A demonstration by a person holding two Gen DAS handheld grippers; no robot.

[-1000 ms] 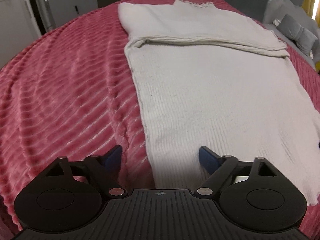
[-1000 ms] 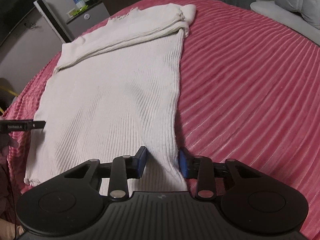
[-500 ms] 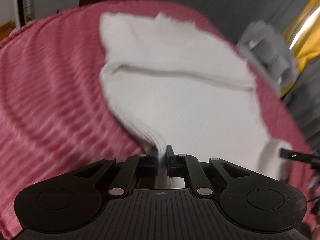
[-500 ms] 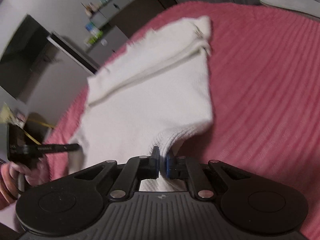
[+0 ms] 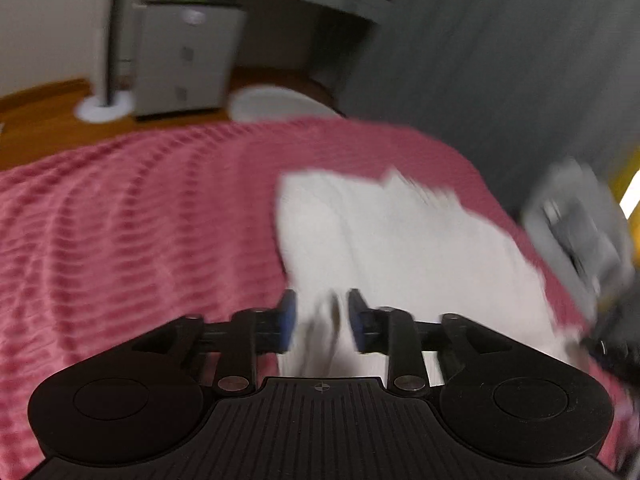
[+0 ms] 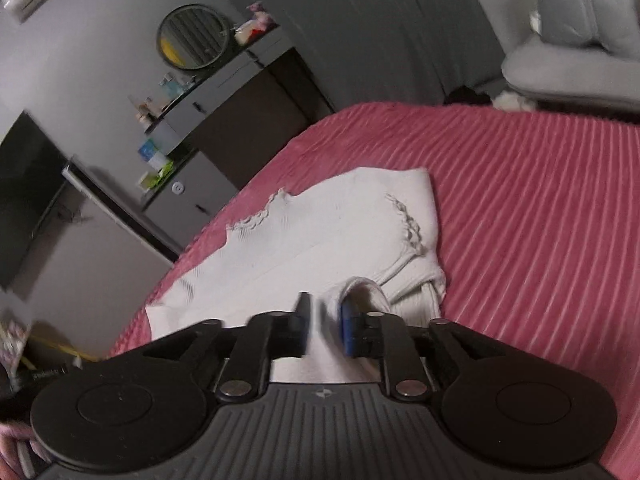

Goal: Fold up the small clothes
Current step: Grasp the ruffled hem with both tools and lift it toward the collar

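Left wrist view: the left gripper [image 5: 320, 322] is angled downward over a white knit garment [image 5: 404, 256] lying on a pink ribbed bedspread [image 5: 132, 224]. Its jaws are opening; a fold of the garment stands in the gap between the blue pads [image 5: 287, 320], and neither pad visibly presses on it, so the cloth is released. The frame is motion-blurred, and the garment's outline cannot be read precisely. A grey cabinet [image 5: 184, 56] stands on the wooden floor [image 5: 40, 120] beyond the bed, beside a white round lamp base [image 5: 102, 106]. Right wrist view: the right gripper [image 6: 324, 328] is positioned over the near part of the white knit garment [image 6: 320, 232], which lies folded over on itself toward the far end of the pink ribbed bedspread [image 6: 540, 220], its frilled edges facing up. The jaws are opening; a raised loop of the fabric sits between and just beyond the blue pads [image 6: 347, 328], with a narrow gap visible on each side, so the grip is released. A round mirror [image 6: 194, 36] hangs on the wall, and a grey armchair [image 6: 568, 40] stands beyond the bed.
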